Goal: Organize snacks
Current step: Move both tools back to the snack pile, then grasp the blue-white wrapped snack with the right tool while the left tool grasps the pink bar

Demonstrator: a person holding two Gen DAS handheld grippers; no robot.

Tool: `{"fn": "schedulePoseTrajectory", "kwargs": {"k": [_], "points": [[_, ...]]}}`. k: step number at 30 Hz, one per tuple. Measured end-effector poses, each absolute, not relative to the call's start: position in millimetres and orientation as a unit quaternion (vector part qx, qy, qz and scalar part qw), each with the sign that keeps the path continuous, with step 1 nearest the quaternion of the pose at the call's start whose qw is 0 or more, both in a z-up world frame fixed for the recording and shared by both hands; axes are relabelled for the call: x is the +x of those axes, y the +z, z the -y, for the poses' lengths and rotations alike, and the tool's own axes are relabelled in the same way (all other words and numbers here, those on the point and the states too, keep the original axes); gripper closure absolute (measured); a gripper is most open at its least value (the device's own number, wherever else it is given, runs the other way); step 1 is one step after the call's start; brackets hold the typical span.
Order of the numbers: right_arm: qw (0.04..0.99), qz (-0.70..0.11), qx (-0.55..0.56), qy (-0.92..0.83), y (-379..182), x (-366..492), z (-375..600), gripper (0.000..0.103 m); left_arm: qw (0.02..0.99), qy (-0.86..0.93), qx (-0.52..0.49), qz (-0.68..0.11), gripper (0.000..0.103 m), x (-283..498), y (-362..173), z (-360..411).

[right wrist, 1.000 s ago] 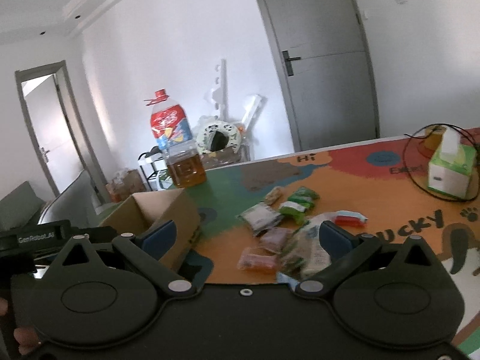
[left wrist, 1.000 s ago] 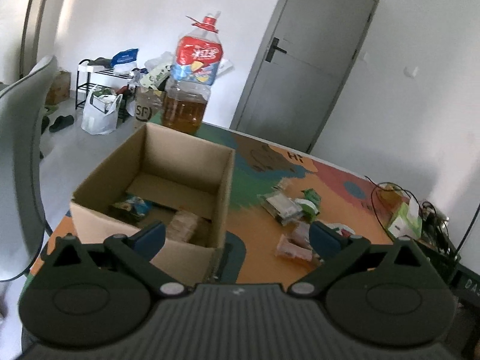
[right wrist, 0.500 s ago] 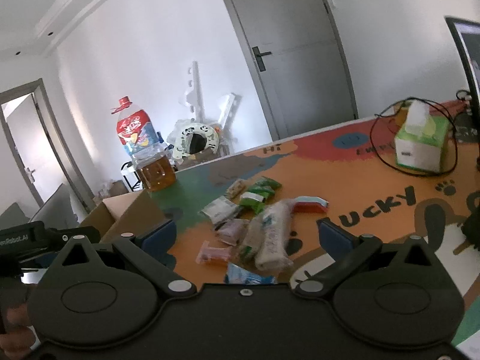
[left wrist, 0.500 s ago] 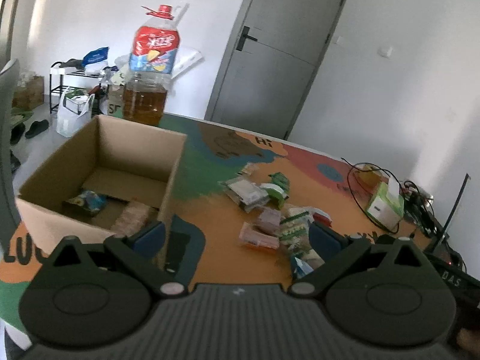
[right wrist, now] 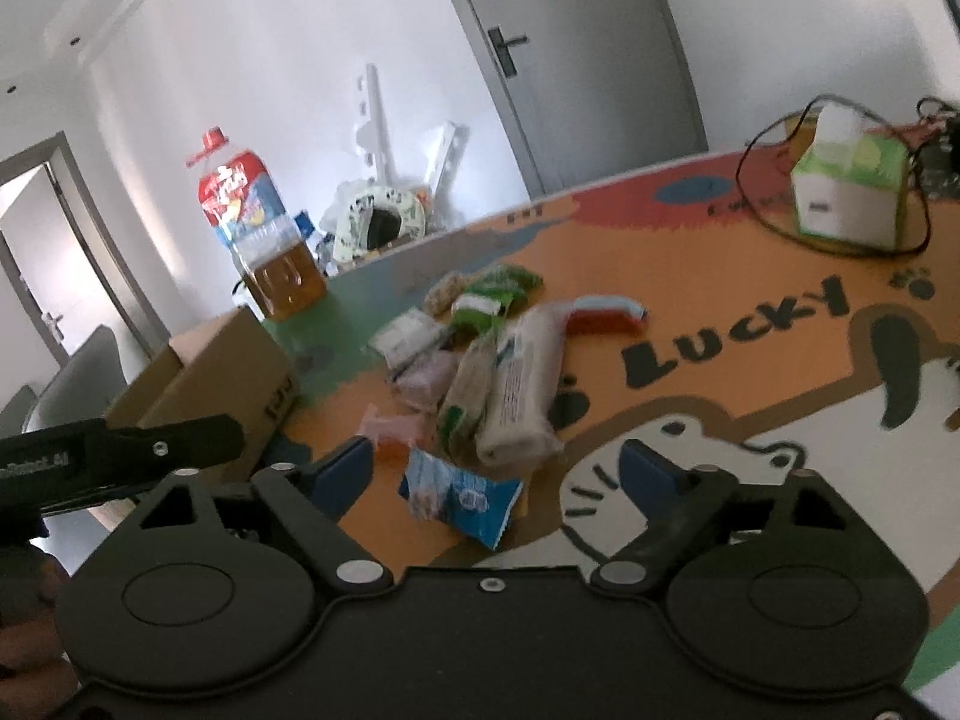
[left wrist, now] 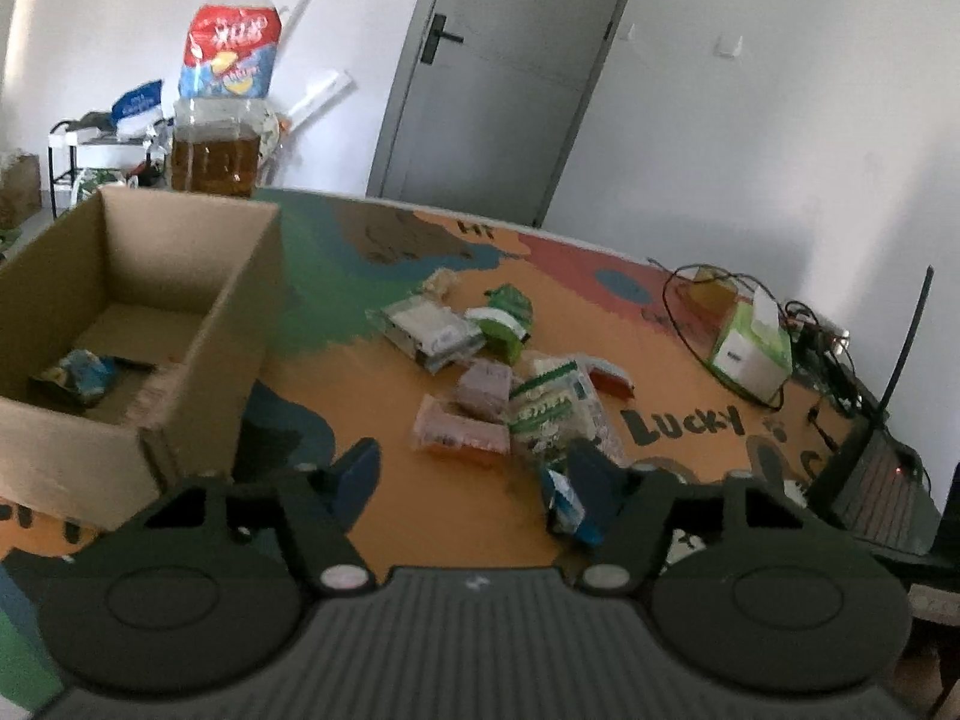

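An open cardboard box (left wrist: 198,324) stands at the table's left with a blue snack bag (left wrist: 81,375) inside; it also shows in the right wrist view (right wrist: 222,372). A pile of snack packets (left wrist: 492,372) lies in the table's middle. My left gripper (left wrist: 474,474) is open and empty, just before an orange packet (left wrist: 459,435). My right gripper (right wrist: 498,471) is open and empty, above a blue-white packet (right wrist: 462,495). A long white-green pack (right wrist: 510,384) lies beyond it.
A large oil bottle (left wrist: 222,102) stands behind the box. A green tissue box (right wrist: 846,192) ringed by black cable sits at the far right. The left gripper's body (right wrist: 114,456) shows at the right view's left edge. A monitor edge (left wrist: 900,372) stands right.
Both grippers have swung right, from the box toward the snack pile, and moved closer and lower. The left gripper's fingers stand narrower than before.
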State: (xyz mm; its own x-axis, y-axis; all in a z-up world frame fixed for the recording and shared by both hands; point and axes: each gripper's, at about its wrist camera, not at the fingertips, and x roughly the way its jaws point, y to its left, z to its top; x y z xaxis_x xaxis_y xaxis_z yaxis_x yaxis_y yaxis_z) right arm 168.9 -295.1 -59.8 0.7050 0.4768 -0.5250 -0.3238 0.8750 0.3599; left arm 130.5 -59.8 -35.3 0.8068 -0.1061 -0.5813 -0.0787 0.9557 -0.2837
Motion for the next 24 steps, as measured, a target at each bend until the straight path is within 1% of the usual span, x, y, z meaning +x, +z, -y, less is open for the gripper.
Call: {"fn": "schedulePoseTrajectory", "kwargs": {"k": [2, 13, 15, 16, 18, 19, 20, 24], "points": [[0.91, -0.325, 0.123, 0.226, -66, 173, 291, 0.024, 0.936, -0.009, -0.153, -0.316, 0.038, 135, -42, 59], [0.898, -0.358, 0.101, 0.236, -89, 193, 260, 0.028, 0.929, -0.02, -0.161, -0.333, 0.038, 155, -63, 58], [0.904, -0.349, 0.082, 0.233, -91, 192, 254, 0.034, 0.927, -0.019, -0.164, -0.338, 0.038, 159, -66, 57], [0.906, -0.347, 0.074, 0.232, -91, 192, 252, 0.043, 0.926, -0.017, -0.164, -0.339, 0.038, 161, -68, 56], [0.906, -0.345, 0.074, 0.236, -90, 192, 254, 0.052, 0.926, -0.013, -0.163, -0.34, 0.038, 165, -71, 55], [0.905, -0.346, 0.076, 0.235, -90, 193, 256, 0.059, 0.927, -0.012, -0.161, -0.339, 0.038, 168, -72, 55], [0.903, -0.348, 0.081, 0.237, -90, 194, 259, 0.063, 0.927, -0.011, -0.159, -0.339, 0.038, 170, -73, 56], [0.904, -0.346, 0.099, 0.232, -89, 194, 274, 0.064, 0.927, -0.009, -0.153, -0.343, 0.038, 179, -80, 60]]}}
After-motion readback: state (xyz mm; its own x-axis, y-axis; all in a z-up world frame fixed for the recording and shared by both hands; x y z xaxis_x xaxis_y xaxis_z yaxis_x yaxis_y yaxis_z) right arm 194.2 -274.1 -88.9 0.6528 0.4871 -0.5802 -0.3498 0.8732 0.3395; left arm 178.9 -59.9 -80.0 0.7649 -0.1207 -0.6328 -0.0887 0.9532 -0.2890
